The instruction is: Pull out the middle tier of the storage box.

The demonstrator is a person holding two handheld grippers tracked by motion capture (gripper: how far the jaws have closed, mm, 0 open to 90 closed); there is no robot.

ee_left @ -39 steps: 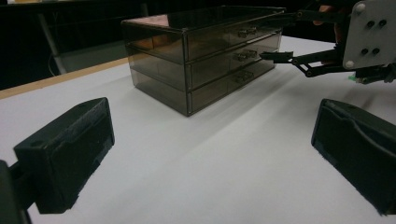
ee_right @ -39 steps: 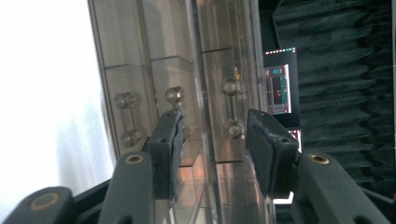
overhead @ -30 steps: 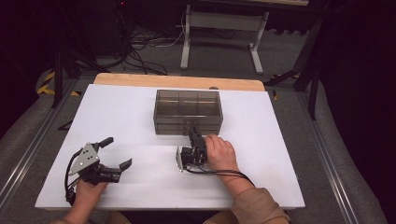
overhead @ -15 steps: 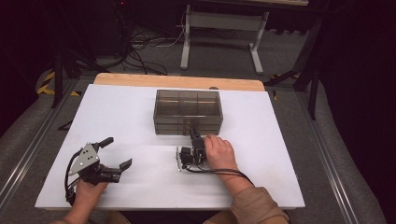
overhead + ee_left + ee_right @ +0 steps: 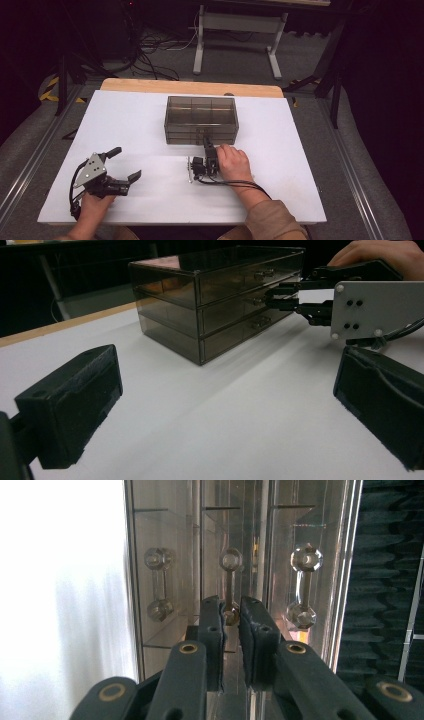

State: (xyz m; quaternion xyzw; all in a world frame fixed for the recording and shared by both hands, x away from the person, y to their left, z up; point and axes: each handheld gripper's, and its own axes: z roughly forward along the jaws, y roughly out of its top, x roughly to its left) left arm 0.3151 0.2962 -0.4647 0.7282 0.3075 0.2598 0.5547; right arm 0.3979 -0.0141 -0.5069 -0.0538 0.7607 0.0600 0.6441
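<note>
Right claw (image 5: 230, 617) closing on middle drawer handle (image 5: 229, 585) (left agape).

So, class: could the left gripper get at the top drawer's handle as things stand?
Probably yes: the left gripper is open, bare table lies between, and the right gripper is on the middle handle, below the top handle.

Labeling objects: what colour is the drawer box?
Smoky translucent grey drawer box; clearest in the left gripper view.

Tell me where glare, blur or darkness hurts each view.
High view: dim and soft, surroundings nearly black, the drawer box smoky on the bright table. Left gripper view: the left gripper jaws are blurred up close, the box sharper. Right gripper view: the table blows out to white at left; reflections double the handles beyond the right gripper.
</note>
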